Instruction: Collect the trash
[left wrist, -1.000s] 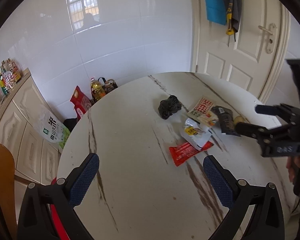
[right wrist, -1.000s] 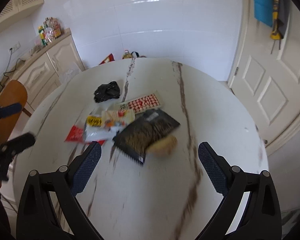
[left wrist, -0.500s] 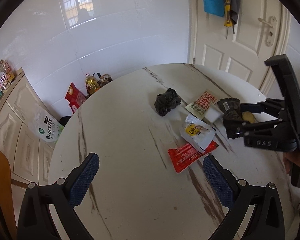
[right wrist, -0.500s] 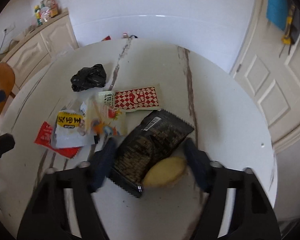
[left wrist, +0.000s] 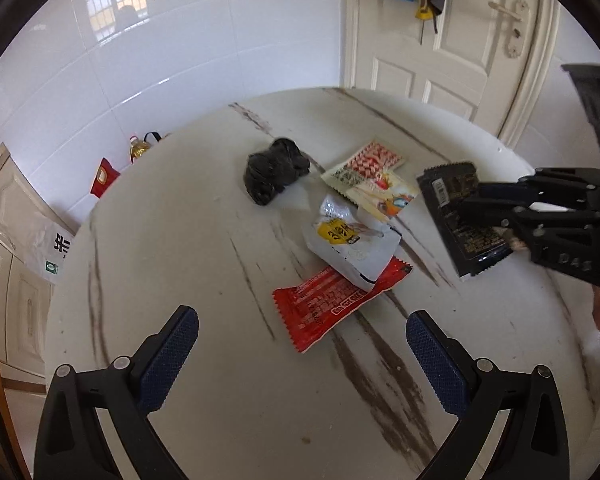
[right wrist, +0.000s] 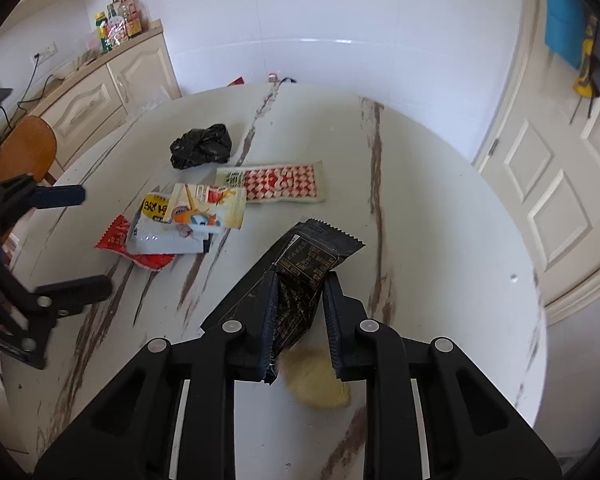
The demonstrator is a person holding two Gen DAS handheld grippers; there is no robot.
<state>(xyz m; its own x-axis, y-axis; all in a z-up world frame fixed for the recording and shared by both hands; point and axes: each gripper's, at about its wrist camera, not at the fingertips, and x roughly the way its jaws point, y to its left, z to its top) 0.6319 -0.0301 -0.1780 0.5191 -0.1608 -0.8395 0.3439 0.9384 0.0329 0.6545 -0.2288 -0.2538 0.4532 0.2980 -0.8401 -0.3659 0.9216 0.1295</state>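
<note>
The round marble table (right wrist: 440, 184) filled more of both views than a second before. The left gripper (left wrist: 300, 356), spread wide, had dropped closer to the red wrapper (left wrist: 332, 304). The right gripper (right wrist: 298, 320), wide apart earlier, was closing, pinching the black wrapper (right wrist: 300, 276), crumpled and partly raised beside a yellowish lump (right wrist: 316, 380).

Glowing bright and even with soft daylight, windows reflecting as glare on the glossy tiled wall (left wrist: 204, 52) behind the table (left wrist: 204, 240). Casting only faint, soft shadows under the wrappers. Bending straight lines hard toward the rims, black vignette closing every corner. Blurring slightly at the door (right wrist: 556, 184) and the near table edge; staying sharp mid-table.
</note>
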